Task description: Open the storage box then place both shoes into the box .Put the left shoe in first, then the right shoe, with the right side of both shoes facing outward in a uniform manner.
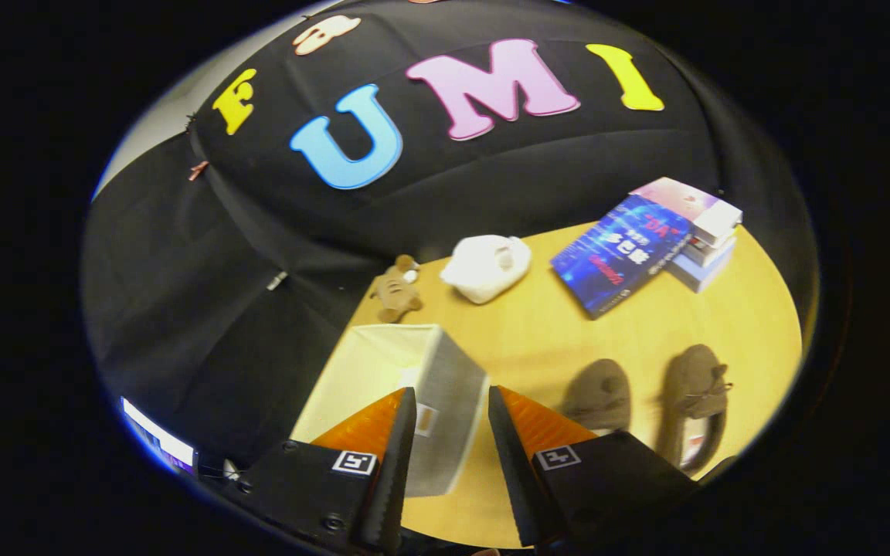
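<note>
we hovered over the storage box, fingers spread and gripping nothing

the gripper (451,401) had its fingers apart, the storage box (422,386) just ahead and partly between them, its top looking open already. to do it well, we judged, swing over to the two shoes (646,401) beside it, take the left first; which that was we couldn't tell. beyond lay a white bundle (486,266), plush toy (396,289) and books (646,247).

The claw (451,401) hides the storage box's (445,386) near end and one shoe's (598,395) heel.
</note>
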